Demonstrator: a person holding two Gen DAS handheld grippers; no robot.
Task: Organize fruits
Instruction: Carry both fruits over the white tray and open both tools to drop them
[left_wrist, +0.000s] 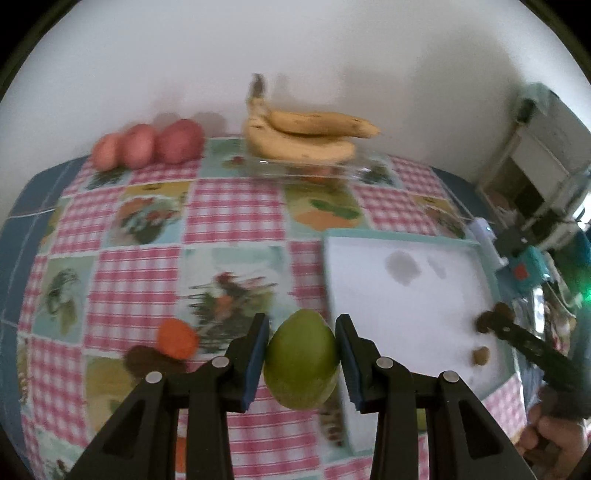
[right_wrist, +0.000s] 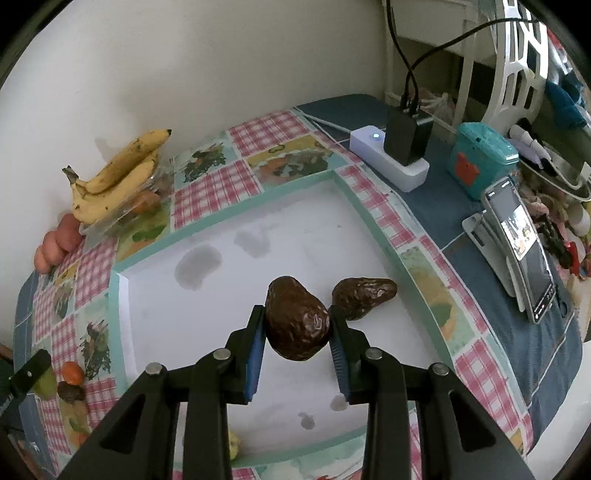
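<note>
My left gripper (left_wrist: 301, 354) is shut on a green pear (left_wrist: 302, 363) and holds it above the checked tablecloth, just left of the white tray (left_wrist: 391, 236). My right gripper (right_wrist: 297, 334) is shut on a dark brown avocado (right_wrist: 295, 321) over the white tray (right_wrist: 122, 314). A second avocado (right_wrist: 364, 297) lies on the tray just right of it. An orange fruit (left_wrist: 177, 338) and a dark avocado (left_wrist: 147, 360) lie on the cloth left of my left gripper. The right gripper shows in the left wrist view (left_wrist: 491, 321) over the tray's right side.
Bananas (left_wrist: 306, 136) rest on a clear container (left_wrist: 314, 170) at the back by the wall, with three red apples (left_wrist: 147, 146) to their left. A power strip (right_wrist: 388, 155), teal box (right_wrist: 480, 155) and phone on a stand (right_wrist: 521, 240) stand right of the tray.
</note>
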